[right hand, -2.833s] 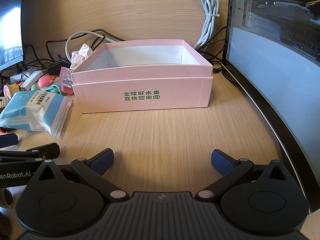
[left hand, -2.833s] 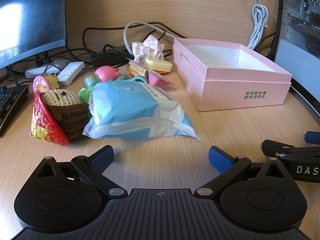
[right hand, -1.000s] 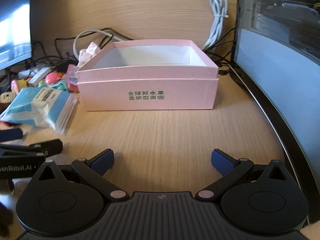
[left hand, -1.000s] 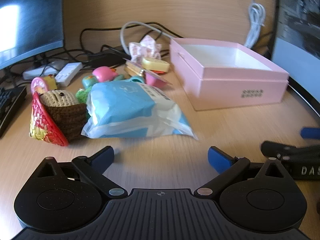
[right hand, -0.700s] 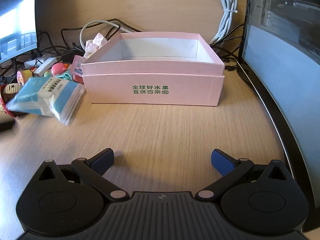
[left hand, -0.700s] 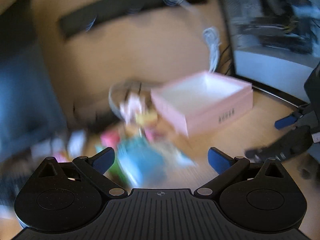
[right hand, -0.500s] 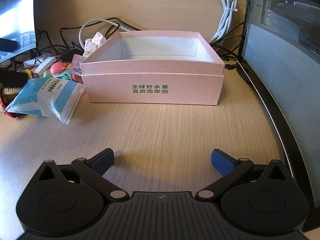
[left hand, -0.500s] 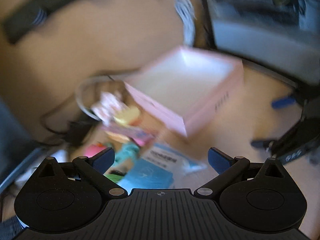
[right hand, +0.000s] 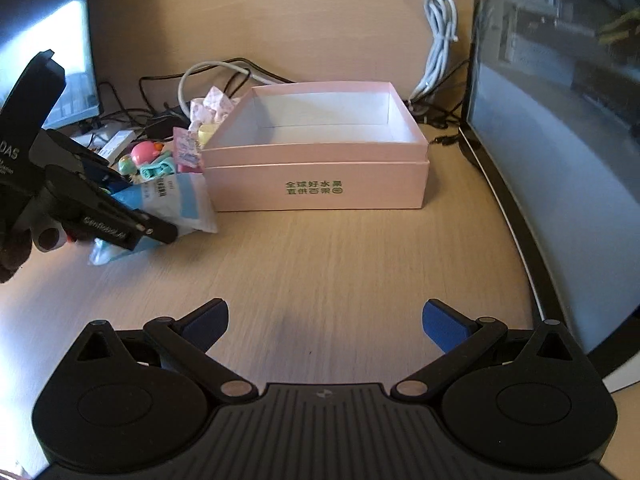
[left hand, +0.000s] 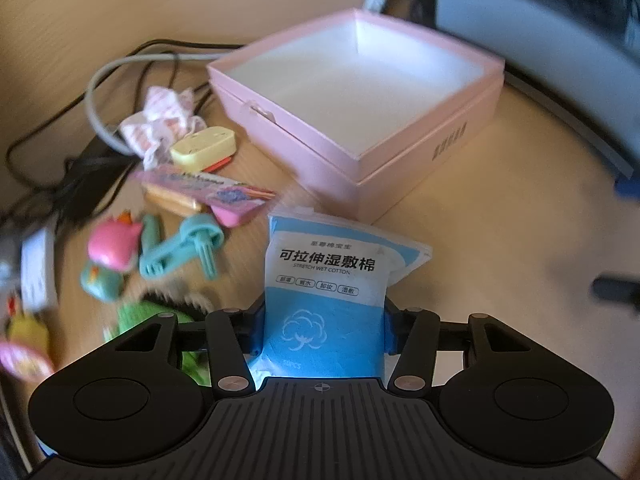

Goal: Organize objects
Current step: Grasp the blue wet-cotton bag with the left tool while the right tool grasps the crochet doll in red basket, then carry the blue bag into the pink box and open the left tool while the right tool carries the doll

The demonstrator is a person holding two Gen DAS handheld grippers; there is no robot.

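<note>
So the left tool (left hand: 322,330) is pinching the blue cotton pad pack (left hand: 326,300), mid pick-up. Next it's probably needing a carry over the pink box (left hand: 420,184) wall; the right tool (right hand: 324,320) is sitting spread wide, holding nothing.

Left tool (left hand: 322,332) clamped on cotton pack (left hand: 326,300)
</note>
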